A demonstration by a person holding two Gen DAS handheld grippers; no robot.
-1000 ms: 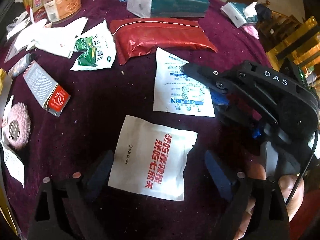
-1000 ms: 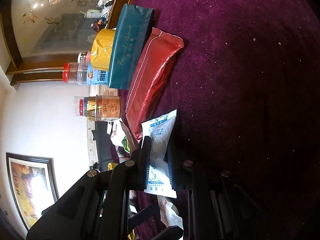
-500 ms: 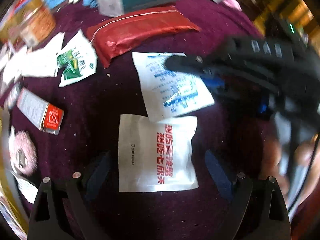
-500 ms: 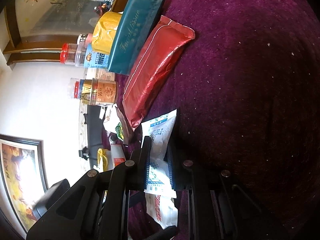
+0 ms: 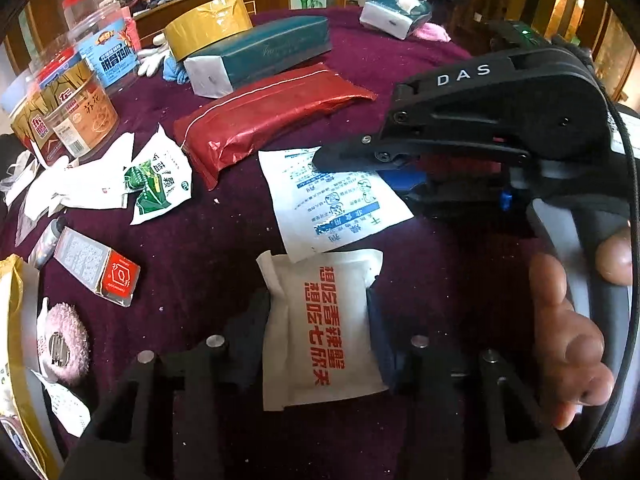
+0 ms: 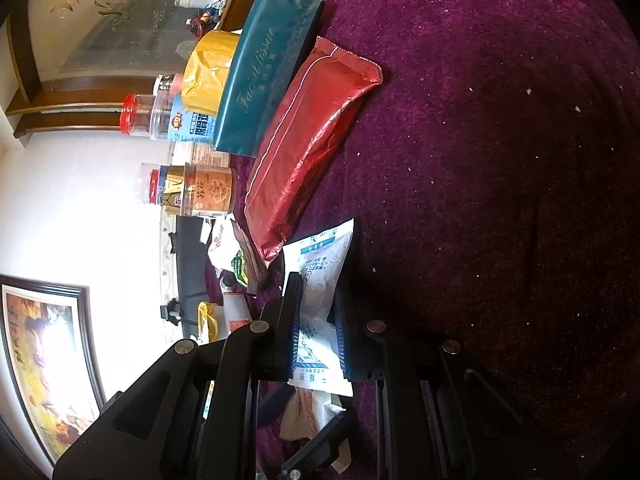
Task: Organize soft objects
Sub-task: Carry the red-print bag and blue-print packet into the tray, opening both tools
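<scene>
Left tongs (image 5: 318, 322) just closed onto red-lettered white packet (image 5: 320, 328), right tongs (image 6: 316, 332) clamping blue-printed sachet (image 6: 320, 292), hand (image 5: 568, 344) visible only leftward

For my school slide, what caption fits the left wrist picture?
Left gripper squeezes a white red-lettered packet; right gripper pinches a blue-printed sachet.

Partly hidden: the right gripper (image 5: 320, 160) is covering a corner of the blue-printed sachet (image 5: 336, 204), whose lower edge is overlapping the red-lettered packet (image 5: 320, 328); the frame is cropping the yellow bag (image 5: 16, 340).
</scene>
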